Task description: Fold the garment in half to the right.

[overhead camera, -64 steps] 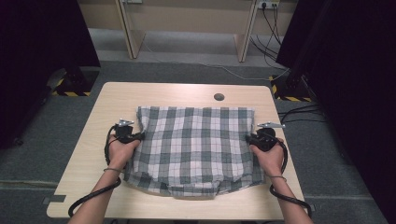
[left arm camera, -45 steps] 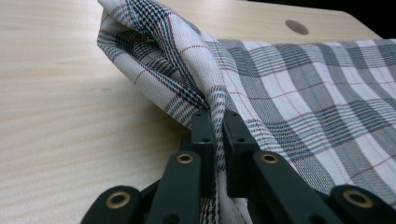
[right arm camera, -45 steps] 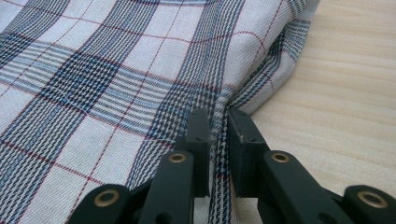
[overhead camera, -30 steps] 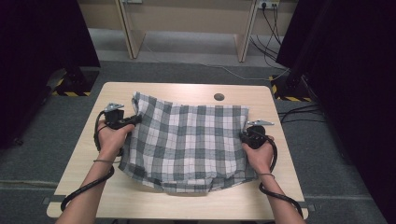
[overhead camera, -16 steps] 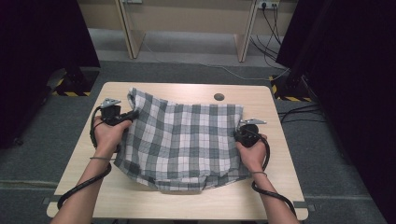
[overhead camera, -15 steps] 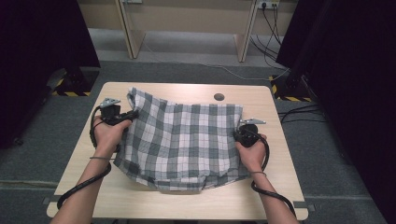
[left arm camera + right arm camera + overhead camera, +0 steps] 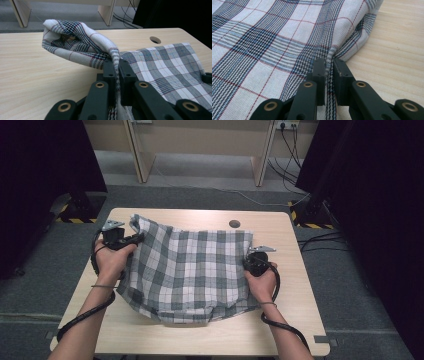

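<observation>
Plaid cloth point(image 7: 190, 270) pinched by left claw point(image 7: 115, 72) and right claw point(image 7: 328, 72).

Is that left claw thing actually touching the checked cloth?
Touching. In the left gripper view the left gripper has both black jaws pressed on a fold of the checked cloth, which rises between them.

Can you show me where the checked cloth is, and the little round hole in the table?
checked cloth point(image 7: 192, 270), high view, middle of the flat plaid part.
round hole point(image 7: 234, 224), high view, its dark centre near the table's far edge.
</observation>
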### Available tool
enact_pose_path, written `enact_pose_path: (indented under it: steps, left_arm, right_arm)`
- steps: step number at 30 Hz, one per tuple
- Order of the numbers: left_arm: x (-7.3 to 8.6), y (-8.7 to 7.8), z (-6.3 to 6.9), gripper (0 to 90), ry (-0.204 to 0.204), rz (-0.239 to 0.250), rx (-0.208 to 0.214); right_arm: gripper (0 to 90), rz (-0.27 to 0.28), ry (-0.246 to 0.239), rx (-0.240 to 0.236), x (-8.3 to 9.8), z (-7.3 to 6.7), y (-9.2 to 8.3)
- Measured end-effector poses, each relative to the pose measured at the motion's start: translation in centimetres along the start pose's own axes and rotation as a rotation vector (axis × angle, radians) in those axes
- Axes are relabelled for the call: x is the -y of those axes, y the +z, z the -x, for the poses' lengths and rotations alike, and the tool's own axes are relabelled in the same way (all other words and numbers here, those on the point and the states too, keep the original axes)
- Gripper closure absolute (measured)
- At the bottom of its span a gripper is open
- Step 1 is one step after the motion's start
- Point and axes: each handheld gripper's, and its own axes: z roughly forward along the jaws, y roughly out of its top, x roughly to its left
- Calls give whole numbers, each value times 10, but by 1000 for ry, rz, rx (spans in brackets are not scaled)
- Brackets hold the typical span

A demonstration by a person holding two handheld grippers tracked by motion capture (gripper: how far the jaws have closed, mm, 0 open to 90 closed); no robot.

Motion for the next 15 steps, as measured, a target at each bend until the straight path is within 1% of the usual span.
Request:
enact_pose_path:
  steps: [6,15]
  left_arm:
    - [-4,-2,-1,853,0,12,-3]
    - [-11,-6,-1,853,4,22,-10]
  right_arm:
    - [818,-4,1,-1,-2,-4,2]
    - [818,-2,-5,-11,-6,-15,8]
